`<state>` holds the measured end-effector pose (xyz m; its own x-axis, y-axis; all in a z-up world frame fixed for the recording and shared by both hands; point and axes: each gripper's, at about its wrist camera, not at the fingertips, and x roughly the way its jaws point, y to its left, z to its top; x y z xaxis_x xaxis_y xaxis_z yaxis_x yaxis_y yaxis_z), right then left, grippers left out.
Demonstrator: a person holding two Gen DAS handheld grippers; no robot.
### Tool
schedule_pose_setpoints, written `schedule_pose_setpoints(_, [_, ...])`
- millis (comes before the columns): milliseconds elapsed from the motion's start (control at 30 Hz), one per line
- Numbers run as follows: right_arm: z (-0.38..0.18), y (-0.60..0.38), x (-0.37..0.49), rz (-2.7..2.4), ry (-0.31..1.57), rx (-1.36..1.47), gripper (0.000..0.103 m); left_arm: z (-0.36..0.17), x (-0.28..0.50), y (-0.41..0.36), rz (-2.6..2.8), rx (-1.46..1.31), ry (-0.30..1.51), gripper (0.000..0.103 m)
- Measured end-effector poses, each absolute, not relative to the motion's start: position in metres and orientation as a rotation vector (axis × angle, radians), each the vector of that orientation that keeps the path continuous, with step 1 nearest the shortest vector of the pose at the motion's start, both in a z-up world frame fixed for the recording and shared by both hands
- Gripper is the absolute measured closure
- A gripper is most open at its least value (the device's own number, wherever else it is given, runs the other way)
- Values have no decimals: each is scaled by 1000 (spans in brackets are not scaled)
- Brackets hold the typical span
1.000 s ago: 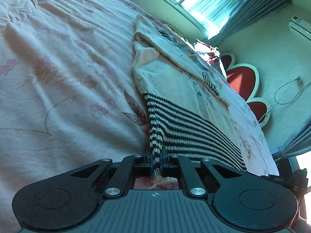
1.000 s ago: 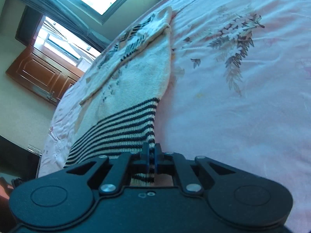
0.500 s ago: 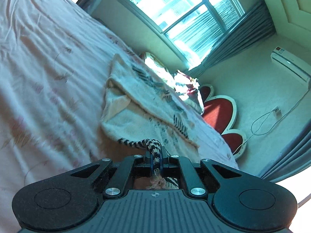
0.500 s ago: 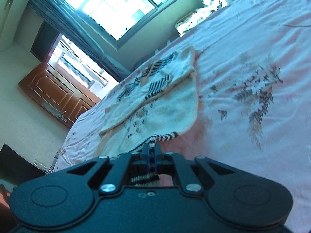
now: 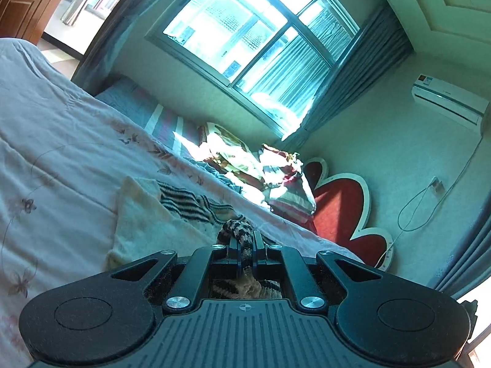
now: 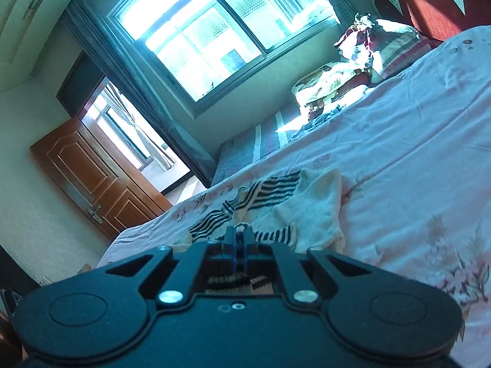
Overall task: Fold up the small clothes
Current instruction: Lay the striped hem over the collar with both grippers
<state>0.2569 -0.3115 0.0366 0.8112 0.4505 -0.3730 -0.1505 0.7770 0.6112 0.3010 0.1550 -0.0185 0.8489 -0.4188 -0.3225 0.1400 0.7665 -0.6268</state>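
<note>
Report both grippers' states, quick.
Left gripper: shut on the striped hem of the knit sweater.
Right gripper: shut on the same sweater's striped hem, over the bed.

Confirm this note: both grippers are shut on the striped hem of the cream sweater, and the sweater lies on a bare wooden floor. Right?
Not quite. Both the left gripper and right gripper do clamp the striped hem, but the sweater lies on a pink floral bedsheet, as the right wrist view shows.

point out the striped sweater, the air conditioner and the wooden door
striped sweater [image 6: 310, 208], right wrist view, on its cream body lying on the bed
air conditioner [image 5: 449, 104], left wrist view, on the front of the wall unit
wooden door [image 6: 92, 181], right wrist view, on its upper panel
</note>
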Motion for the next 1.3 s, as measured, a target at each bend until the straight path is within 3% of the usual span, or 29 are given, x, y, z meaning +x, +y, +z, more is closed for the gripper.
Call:
schedule_pose_setpoints(500, [-31,-313,439,313,697,704,98,-79,487,148,-214,-570,674,97])
schedule_pose_setpoints(800, [-89,-312,495,308,792,770,98,-121,551,134,-191,-560,756,97])
schedule_pose_setpoints(867, [-94,-312,499,311,786,775,95,-128,558,133,-200,-572,749,97])
schedule_pose_setpoints(933, [-97,-315,498,301,745,794,85,-133,564,132,-205,-570,734,96])
schedule_pose_setpoints(967, [-97,-316,498,302,734,803,84,-135,566,131,-202,-567,734,90])
schedule_pose_setpoints(1033, [-98,-320,500,317,712,823,79,-136,565,132,-233,-588,697,67])
schedule_pose_setpoints(1100, [-96,-320,496,326,690,826,73,-132,562,129,-243,-574,646,32])
schedule_pose_setpoints(1133, [-94,-321,495,331,675,830,68,-128,560,126,-216,-538,625,22])
schedule_pose_setpoints(1167, [-93,-322,493,333,665,834,66,-125,557,125,-208,-509,605,15])
schedule_pose_setpoints(1233, [-84,-324,489,324,632,802,65,-121,555,124,-241,-473,602,17])
schedule_pose_setpoints(1300, [-74,-324,483,325,596,760,67,-117,554,123,-241,-413,617,29])
